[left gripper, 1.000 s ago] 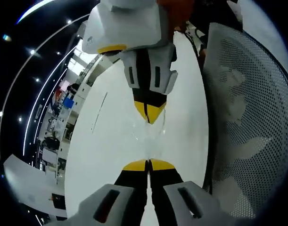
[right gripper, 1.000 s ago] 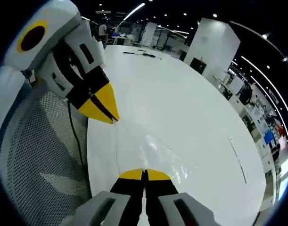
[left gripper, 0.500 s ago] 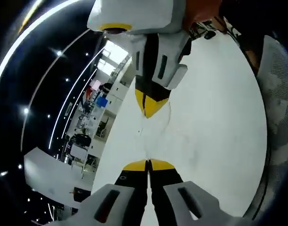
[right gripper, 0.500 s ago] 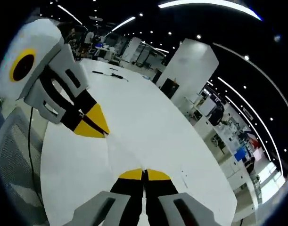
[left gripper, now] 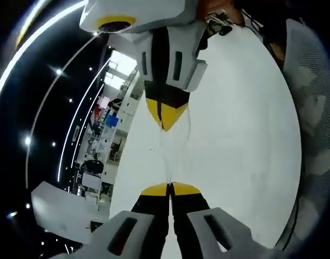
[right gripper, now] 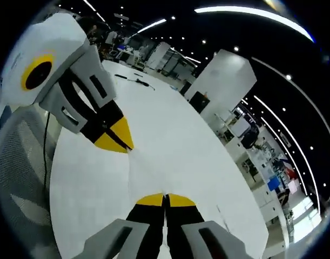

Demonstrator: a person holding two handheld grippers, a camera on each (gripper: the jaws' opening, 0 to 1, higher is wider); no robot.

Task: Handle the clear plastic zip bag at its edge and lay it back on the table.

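The clear plastic zip bag (left gripper: 174,154) is stretched taut between my two grippers above the white table (left gripper: 246,124). It is nearly see-through and shows as faint creases. My left gripper (left gripper: 170,186) is shut on its near edge, and the right gripper (left gripper: 163,127) comes in from the top, shut on the opposite edge. In the right gripper view the bag (right gripper: 145,174) runs from my right gripper (right gripper: 166,197) up to the left gripper (right gripper: 126,149), with both pairs of jaws pressed together on the film.
A grey mesh chair (left gripper: 317,135) stands along the table's edge, also seen as the chair (right gripper: 18,178). Dark cables (right gripper: 133,81) lie at the table's far end. Beyond the table are a white pillar (right gripper: 221,81) and office desks.
Both cameras have tilted, so the chair fills less of each view and more of the room shows. The grippers have stayed shut on the bag, which looks flatter and tauter now.
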